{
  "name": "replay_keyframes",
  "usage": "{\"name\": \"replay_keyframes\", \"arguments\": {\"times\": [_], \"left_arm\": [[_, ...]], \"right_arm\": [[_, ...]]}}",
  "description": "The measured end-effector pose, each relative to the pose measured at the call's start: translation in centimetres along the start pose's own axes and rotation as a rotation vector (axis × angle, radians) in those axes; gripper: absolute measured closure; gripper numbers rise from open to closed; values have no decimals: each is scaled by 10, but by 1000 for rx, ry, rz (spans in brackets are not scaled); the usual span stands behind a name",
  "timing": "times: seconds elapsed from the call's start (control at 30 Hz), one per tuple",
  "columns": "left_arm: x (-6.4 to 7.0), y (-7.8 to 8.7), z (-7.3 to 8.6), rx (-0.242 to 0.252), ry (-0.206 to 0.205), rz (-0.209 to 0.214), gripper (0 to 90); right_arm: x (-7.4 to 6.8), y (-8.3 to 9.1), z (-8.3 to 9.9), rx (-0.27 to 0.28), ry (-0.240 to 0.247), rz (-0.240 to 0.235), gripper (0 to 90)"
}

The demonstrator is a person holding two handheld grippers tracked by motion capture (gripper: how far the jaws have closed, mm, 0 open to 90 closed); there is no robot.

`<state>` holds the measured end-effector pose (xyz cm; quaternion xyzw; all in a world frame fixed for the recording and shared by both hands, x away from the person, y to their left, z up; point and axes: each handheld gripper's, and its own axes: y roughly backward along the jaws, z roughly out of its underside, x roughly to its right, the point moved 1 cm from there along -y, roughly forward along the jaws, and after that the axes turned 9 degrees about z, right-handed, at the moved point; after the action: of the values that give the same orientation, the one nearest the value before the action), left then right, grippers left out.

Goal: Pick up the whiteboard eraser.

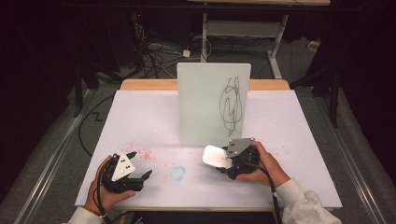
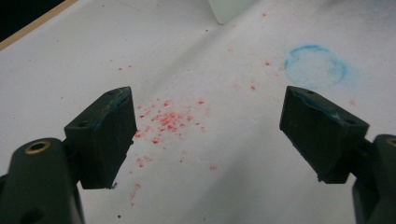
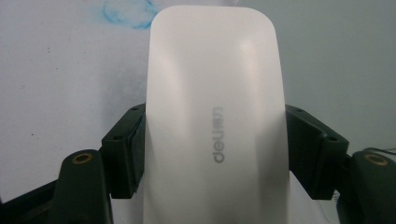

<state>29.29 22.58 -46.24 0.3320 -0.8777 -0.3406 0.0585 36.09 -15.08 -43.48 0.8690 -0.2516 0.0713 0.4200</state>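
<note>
Two grippers: right gripper (image 1: 223, 164) clamps white whiteboard eraser (image 3: 215, 116) beside upright scribbled whiteboard (image 1: 205, 102); left gripper (image 2: 208, 135) wide apart over red specks (image 2: 166, 119).

White eraser (image 3: 215, 116) clamped flat-side up before upright whiteboard (image 1: 212, 102).
</note>
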Motion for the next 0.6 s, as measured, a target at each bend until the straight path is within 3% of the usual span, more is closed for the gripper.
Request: {"name": "replay_keyframes", "arguments": {"times": [0.13, 0.23, 0.3, 0.4, 0.47, 0.6], "left_arm": [[-1, 0, 0, 5, 3, -2, 179], [-2, 0, 0, 9, 7, 0, 179], [-3, 0, 0, 13, 10, 3, 179], [-4, 0, 1, 16, 12, 1, 179], [-5, 2, 1, 26, 16, -1, 179], [-4, 2, -2, 39, 1, -11, 179]], "right_arm": [[1, 6, 0, 26, -13, 26, 308], [2, 13, 0, 62, -37, 83, 308], [3, 15, 0, 72, -50, 89, 308], [4, 20, 1, 91, -70, 136, 309], [6, 24, 2, 104, -61, 146, 308], [7, 30, 3, 110, -63, 223, 308]]}}
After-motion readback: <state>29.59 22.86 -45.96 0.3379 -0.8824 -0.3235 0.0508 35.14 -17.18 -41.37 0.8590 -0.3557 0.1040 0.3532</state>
